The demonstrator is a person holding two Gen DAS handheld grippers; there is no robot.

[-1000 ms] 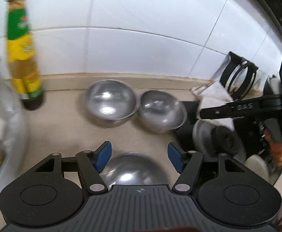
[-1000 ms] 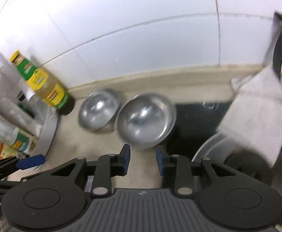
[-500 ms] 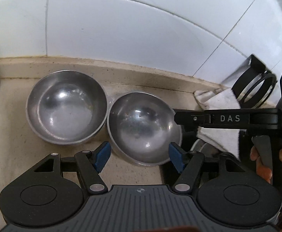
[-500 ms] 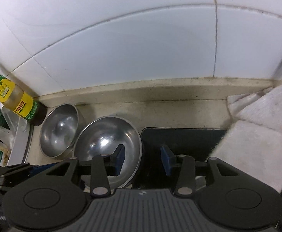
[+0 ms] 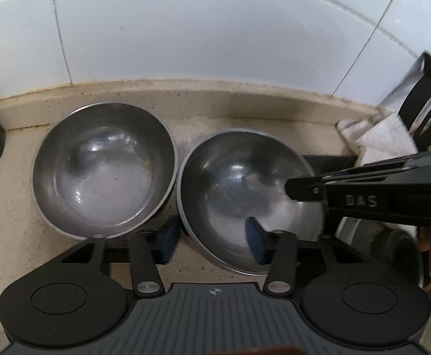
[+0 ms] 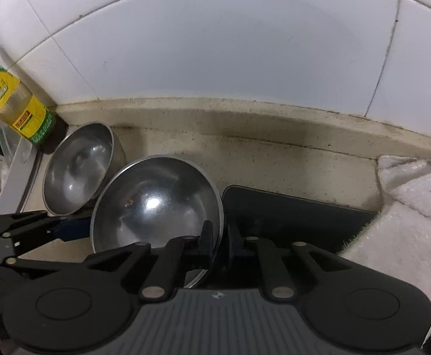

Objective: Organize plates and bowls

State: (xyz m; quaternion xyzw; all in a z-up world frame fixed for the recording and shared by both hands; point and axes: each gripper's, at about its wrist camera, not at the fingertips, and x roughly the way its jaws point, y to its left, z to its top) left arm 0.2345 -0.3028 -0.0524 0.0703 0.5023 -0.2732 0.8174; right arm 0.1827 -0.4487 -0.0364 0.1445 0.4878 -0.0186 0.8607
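Observation:
Two steel bowls stand side by side on the beige counter by the tiled wall. The left bowl (image 5: 103,168) (image 6: 76,168) stands upright. The right bowl (image 5: 245,195) (image 6: 156,204) is tilted. My right gripper (image 6: 219,241) is shut on the right bowl's right rim, one finger inside and one outside; it also shows in the left wrist view (image 5: 304,189). My left gripper (image 5: 212,241) is open and straddles the right bowl's near left rim, its left pad outside and its right pad inside the bowl.
A sauce bottle with a yellow and green label (image 6: 17,106) stands left of the bowls. A black mat (image 6: 289,216) lies right of the bowls, with a white towel (image 6: 407,216) over its right end. A black rack (image 5: 428,100) stands at the far right.
Both grippers moved in closer to the right bowl. My right gripper closed on its right rim. My left gripper's fingers narrowed around its left rim. The bowl now sits tilted.

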